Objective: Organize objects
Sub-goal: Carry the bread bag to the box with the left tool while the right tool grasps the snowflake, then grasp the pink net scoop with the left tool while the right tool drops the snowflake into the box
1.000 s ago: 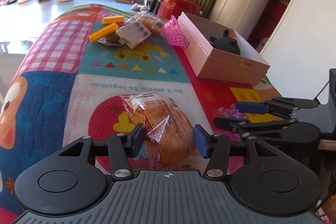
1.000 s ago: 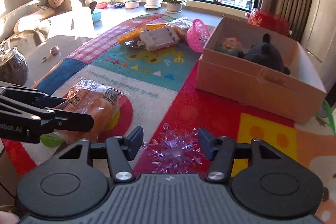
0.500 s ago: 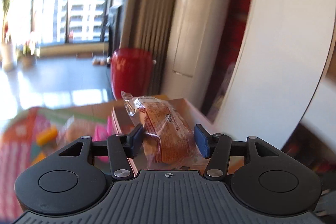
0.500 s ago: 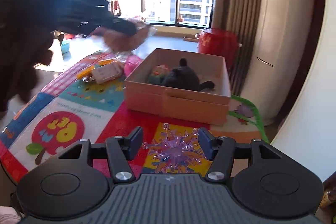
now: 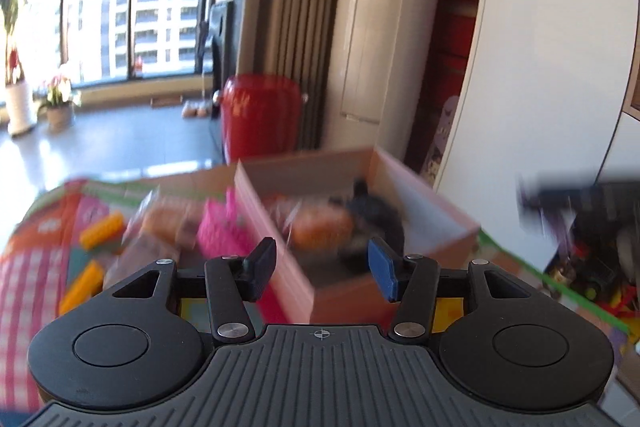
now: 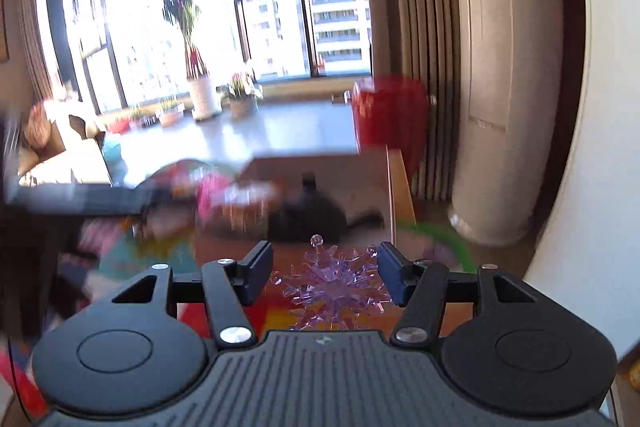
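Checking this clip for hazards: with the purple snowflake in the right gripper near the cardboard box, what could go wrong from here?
1. The right gripper pinches the purple snowflake by thin spike tips; it may slip or snap.
2. The cardboard box already holds wrapped bread and a black plush; the spikes could pierce the wrapper.
3. The open left gripper is close; the two might collide.

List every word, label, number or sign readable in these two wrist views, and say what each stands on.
None can be read in either view.
Play mat: its print is smeared by motion blur, unreadable.
Wrapped bread in the cardboard box: the wrapper label is blurred, unreadable.
Left gripper: its body bears only a small crosshair mark, no words.
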Tool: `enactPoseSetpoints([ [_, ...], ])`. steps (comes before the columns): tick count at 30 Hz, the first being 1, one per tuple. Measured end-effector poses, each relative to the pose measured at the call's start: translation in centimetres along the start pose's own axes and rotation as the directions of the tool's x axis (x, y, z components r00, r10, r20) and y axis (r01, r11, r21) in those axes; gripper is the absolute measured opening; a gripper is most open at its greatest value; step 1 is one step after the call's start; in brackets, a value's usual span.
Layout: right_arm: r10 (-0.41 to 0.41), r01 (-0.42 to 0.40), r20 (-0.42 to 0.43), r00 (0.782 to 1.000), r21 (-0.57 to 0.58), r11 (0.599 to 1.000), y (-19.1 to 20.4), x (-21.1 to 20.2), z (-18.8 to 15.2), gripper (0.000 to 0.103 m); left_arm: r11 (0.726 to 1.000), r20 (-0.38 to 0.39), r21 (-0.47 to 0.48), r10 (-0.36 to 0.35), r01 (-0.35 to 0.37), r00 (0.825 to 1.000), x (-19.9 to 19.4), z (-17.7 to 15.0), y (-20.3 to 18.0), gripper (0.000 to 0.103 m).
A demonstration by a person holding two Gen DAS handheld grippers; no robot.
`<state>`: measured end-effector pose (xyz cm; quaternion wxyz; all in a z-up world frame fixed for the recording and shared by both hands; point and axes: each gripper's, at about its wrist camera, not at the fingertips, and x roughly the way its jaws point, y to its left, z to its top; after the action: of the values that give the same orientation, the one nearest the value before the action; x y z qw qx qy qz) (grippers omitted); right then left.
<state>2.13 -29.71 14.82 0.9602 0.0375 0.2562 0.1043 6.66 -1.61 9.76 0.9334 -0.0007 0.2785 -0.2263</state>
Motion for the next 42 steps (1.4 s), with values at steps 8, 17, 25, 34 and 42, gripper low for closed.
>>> enactPoseSetpoints([
  [8,-0.052,0.047,0.056,0.997,0.079,0.996,-1.9,8.7,11.2,0.094,0.989,-0.133,-0.117,0.076,-0.092,0.988,-0.9,-4.6,4.0,0.056],
  [17,-0.162,0.162,0.004,0.987,0.001,0.987,-0.9,8.1,2.3,0.099,0.965,-0.061,-0.259,0.017,-0.032,0.998,1.2,-2.2,8.2,0.055],
  [25,-0.177,0.162,-0.099,0.979,-0.147,0.976,3.1,7.1,-5.2,0.103,0.946,-0.086,-0.290,0.126,-0.146,0.988,9.6,3.3,9.6,0.055],
  [34,-0.136,0.117,-0.077,0.988,-0.214,0.970,5.9,6.8,-4.3,0.103,0.934,-0.160,-0.279,0.185,-0.224,0.970,10.6,1.2,10.4,0.012],
  [42,-0.046,0.035,-0.052,0.998,-0.199,0.979,8.5,6.6,-2.1,0.103,0.949,-0.126,-0.278,0.116,-0.147,0.985,-1.7,-5.0,10.4,0.011],
])
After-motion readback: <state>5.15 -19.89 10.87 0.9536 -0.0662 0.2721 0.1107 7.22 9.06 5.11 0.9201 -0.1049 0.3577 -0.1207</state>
